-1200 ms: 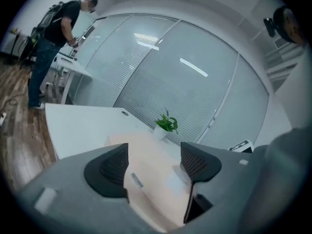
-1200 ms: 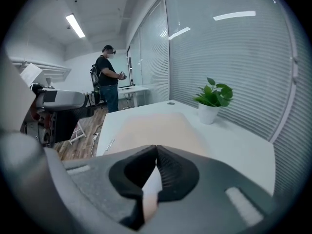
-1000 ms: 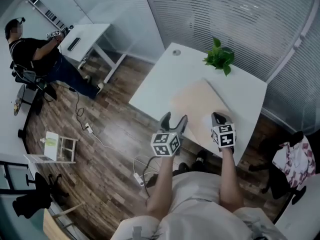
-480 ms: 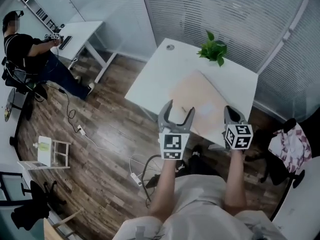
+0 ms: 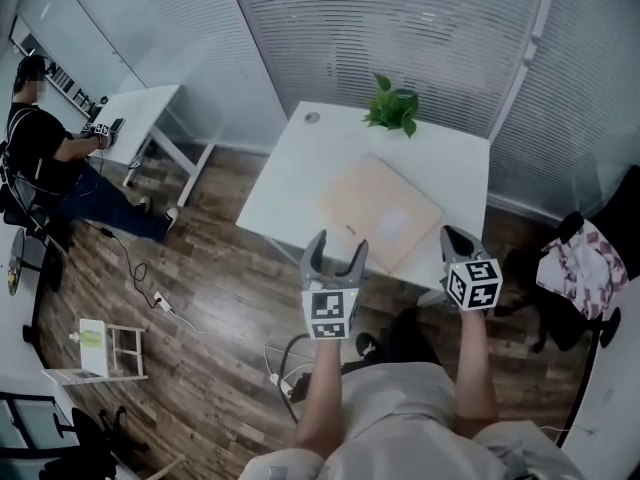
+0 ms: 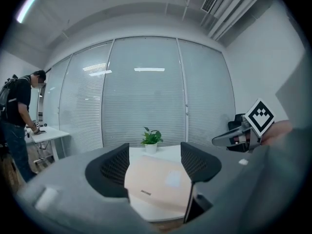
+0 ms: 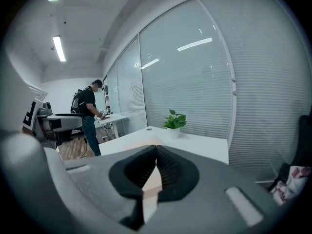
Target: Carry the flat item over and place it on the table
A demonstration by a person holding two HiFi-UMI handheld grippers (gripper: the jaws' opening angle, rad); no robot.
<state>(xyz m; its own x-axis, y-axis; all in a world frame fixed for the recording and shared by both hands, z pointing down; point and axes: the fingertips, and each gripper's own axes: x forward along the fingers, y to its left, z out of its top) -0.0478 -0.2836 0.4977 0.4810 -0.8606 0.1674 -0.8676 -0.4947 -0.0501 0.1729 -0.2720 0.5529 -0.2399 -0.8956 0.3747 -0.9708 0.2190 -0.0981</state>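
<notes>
Your flat item is lying on the white surface, at 6 o'clock from the plant. It looks thin, light and fairly stiff, so I'd pinch it by its near edge. Your left claw is spread wide and your right claw is pressed together on nothing. Compared with a second ago you've backed off, and both claws sit clear of the item.

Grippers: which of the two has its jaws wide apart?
The left gripper: its jaws stand apart with nothing between them, while the right gripper has them together.
</notes>
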